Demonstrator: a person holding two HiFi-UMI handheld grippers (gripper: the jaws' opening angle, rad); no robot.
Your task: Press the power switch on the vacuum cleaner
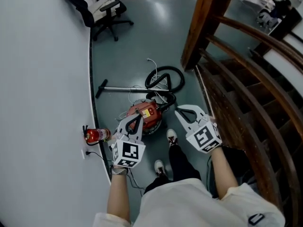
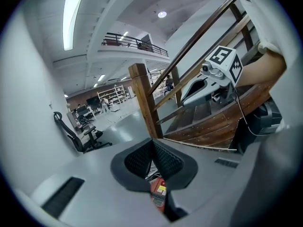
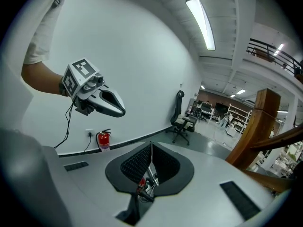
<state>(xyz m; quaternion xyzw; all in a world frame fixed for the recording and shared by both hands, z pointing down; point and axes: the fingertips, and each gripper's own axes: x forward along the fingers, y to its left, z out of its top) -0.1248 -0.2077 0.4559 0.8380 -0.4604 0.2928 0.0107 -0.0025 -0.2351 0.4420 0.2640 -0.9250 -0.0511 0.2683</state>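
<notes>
Vacuum cleaner (image 1: 149, 113) lying on floor (image 1: 142, 46), directly under tip of left gripper (image 1: 136, 121), right gripper (image 1: 183, 112) off to its right side; both closed, empty; left judged nearer for downward press.

Count on site: one vacuum cleaner (image 1: 144, 115) is lying at centre. One fire extinguisher (image 1: 96, 135) is standing at the left wall. Two office chairs are standing far left: a white-backed chair (image 1: 108, 6) and a black chair (image 1: 78, 4). Two grippers are showing near: left gripper (image 1: 136, 119), right gripper (image 1: 185, 112). Two shoes (image 1: 172, 136) are showing nearest.
</notes>
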